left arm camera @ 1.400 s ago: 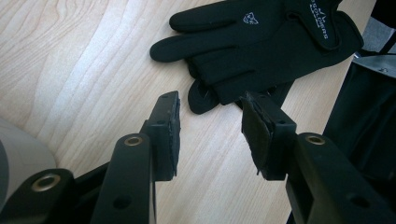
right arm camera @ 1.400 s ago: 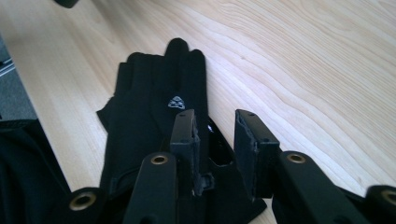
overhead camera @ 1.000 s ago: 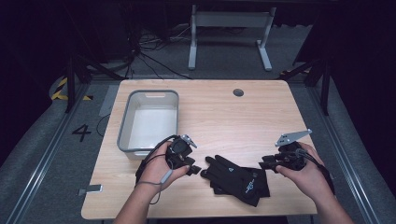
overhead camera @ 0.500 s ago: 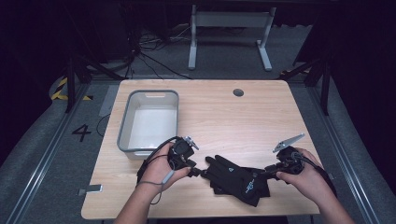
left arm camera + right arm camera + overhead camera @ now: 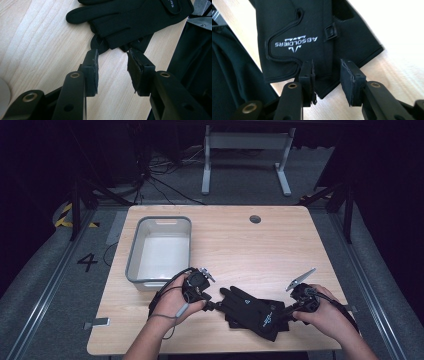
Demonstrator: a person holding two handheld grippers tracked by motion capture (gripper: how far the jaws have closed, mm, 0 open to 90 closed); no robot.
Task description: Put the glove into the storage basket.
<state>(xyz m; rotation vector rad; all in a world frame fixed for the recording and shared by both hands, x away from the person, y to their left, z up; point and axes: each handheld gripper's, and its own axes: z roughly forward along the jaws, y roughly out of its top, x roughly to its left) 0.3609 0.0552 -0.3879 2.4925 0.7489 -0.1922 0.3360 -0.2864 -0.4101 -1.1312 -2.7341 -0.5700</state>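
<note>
Both sets of jaws stand spread, with nothing pinched. On my left gripper (image 5: 112,66) they have just been closing a little and sit right at the fingertips of the black gloves (image 5: 250,312), with bare wood between the pads; on my right gripper (image 5: 327,80) they have just been opening, and the cuff edge of the glove (image 5: 312,37) lies between the pads, which do not press on it yet

From the high view, the gloves lie stacked near the front edge of the table (image 5: 280,245), between my two hands, with the grey bin (image 5: 159,251) empty just behind my left gripper (image 5: 212,306). My right gripper (image 5: 287,312) is at the wrist end

I judge the step in hand to be a two-ended pickup. To do it well, I would slide my right jaws further over the cuff so that both layers sit deep in the pads before closing, not just the thin hem. On the left, I would nudge forward until the fingertips are truly inside the gap; closing now would catch air or one loose finger. I would keep both grippers low, close them together, then lift evenly so the pair doesn't slide apart
</note>
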